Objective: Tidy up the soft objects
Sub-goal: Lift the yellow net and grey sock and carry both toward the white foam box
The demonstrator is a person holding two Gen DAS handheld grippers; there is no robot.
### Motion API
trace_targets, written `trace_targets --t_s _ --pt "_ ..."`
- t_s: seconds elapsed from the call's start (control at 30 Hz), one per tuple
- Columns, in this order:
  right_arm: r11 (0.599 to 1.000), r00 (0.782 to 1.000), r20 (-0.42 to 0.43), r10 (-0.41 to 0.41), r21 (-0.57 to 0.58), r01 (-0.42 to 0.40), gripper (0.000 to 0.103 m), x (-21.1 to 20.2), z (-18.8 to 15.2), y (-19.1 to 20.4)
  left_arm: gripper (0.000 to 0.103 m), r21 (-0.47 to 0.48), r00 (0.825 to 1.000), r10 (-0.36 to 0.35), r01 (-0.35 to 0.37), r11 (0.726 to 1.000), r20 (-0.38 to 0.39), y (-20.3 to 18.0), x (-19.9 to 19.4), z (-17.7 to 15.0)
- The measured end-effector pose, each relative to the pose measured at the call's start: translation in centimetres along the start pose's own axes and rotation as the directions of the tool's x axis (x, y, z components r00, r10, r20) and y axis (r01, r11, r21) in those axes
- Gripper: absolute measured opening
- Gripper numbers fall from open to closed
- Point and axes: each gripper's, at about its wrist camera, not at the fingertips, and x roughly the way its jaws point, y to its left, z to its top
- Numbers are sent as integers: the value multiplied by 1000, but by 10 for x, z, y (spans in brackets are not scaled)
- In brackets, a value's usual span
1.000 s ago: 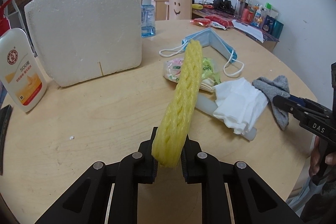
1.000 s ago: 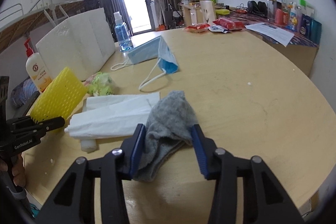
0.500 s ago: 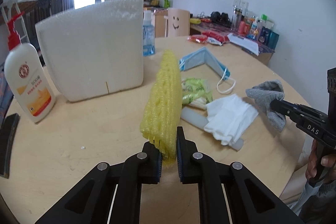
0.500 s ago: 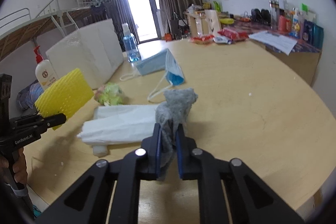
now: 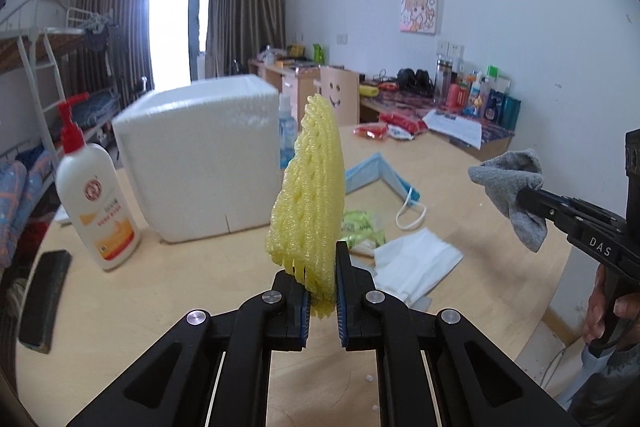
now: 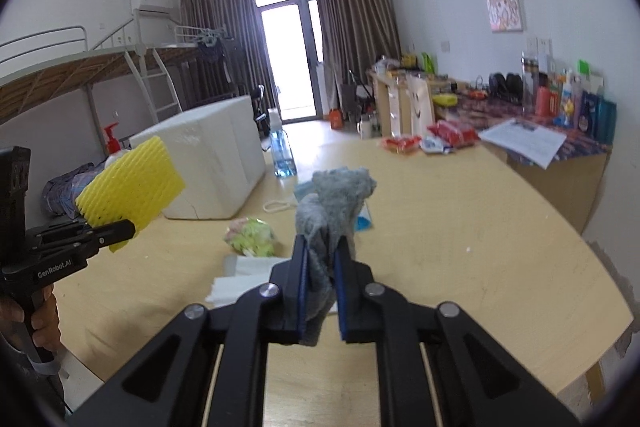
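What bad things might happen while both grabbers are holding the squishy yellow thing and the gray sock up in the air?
The left gripper pinches only the bottom edge of the yellow foam net, so it might flop over or slip out. The gray sock droops from the right gripper and may sag loose. Swinging either toward the white foam box might knock over the lotion bottle.

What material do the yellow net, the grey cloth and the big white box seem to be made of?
Yellow net: probably soft foam mesh, matte; open diamond cells, squeezed flat at the left gripper.
Grey cloth: looks like fuzzy knitted fabric; it droops limply from the right gripper.
White box: likely polystyrene foam, with a grainy, dull surface.
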Motion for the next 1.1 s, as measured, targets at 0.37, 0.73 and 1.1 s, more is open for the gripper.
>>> trace_targets --t_s 0.37,0.73,1.1 --pt "1000 995 99 22 -20 -20 15 -29 16 11 11 38 988 19 -25 999 151 -10 -48 12" --pt "999 985 169 35 -33 -30 15 -53 20 18 11 52 973 40 -53 997 226 -18 -74 13" --pt "993 977 185 107 -67 -96 15 -57 21 38 11 20 958 117 -127 992 260 -5 -90 8"
